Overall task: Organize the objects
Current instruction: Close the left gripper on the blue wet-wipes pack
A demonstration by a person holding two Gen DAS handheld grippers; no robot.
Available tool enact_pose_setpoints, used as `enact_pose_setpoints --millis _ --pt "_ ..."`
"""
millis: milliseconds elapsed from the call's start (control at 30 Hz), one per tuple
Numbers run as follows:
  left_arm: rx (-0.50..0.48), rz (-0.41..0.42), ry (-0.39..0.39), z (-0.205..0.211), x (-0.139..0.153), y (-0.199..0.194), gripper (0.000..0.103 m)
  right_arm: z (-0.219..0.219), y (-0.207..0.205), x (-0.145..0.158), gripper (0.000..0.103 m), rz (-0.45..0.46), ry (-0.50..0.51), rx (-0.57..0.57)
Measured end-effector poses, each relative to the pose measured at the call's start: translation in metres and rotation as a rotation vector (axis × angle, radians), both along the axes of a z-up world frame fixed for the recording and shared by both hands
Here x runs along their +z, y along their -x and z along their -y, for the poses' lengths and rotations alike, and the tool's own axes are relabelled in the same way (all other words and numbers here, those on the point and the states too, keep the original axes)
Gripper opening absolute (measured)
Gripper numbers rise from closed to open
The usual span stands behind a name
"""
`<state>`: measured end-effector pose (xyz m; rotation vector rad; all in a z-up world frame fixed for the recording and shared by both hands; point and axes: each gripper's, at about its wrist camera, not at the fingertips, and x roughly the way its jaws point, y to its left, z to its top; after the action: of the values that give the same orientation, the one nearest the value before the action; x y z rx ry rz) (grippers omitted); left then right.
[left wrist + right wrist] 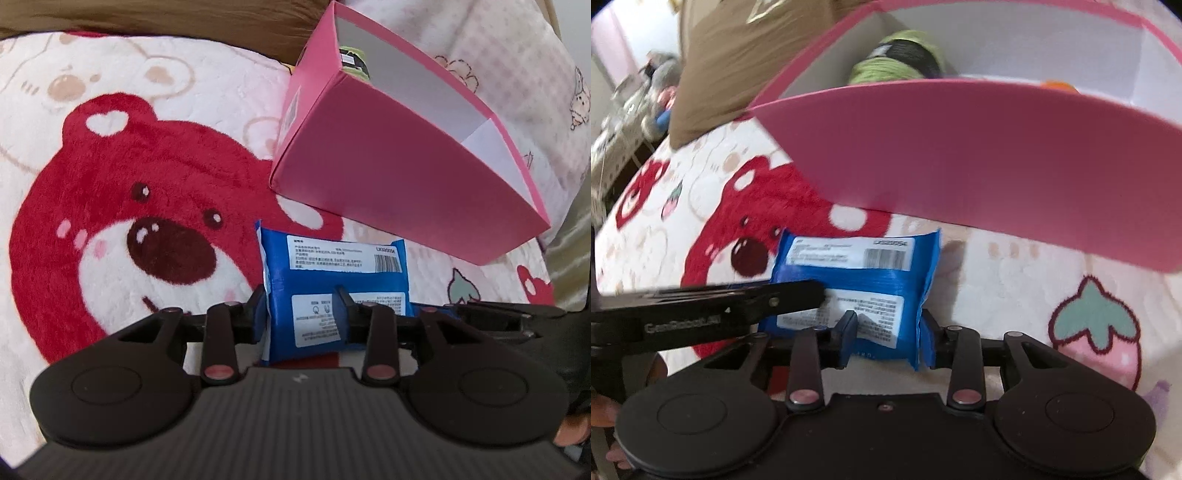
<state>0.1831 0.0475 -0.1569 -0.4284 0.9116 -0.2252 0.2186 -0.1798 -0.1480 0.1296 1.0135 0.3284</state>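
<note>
I have both tools clamped on the blue packet (334,291), left gripper (301,310) on one end and right gripper (888,332) on the other; it lies on the bear blanket (122,206) just in front of the pink box (388,177). A green yarn ball (897,55) and something orange already sit inside. Packet not yet boxed; lift and drop-in remain, I judge.
</note>
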Motion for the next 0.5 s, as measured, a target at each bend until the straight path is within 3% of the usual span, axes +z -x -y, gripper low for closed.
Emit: enact_pose_setpoints --millis 233,333,500 --pt "0.002 -0.009 0.009 -0.002 0.005 0.004 0.034 -0.002 0.005 0.005 0.041 0.009 0.004 0.020" --pt "0.015 -0.025 0.044 -0.004 0.007 0.007 0.040 -0.003 0.008 0.007 0.042 0.006 0.006 0.029" --pt "-0.002 -0.052 0.067 0.001 0.006 0.014 0.042 -0.005 0.019 0.014 0.052 0.003 0.009 0.065"
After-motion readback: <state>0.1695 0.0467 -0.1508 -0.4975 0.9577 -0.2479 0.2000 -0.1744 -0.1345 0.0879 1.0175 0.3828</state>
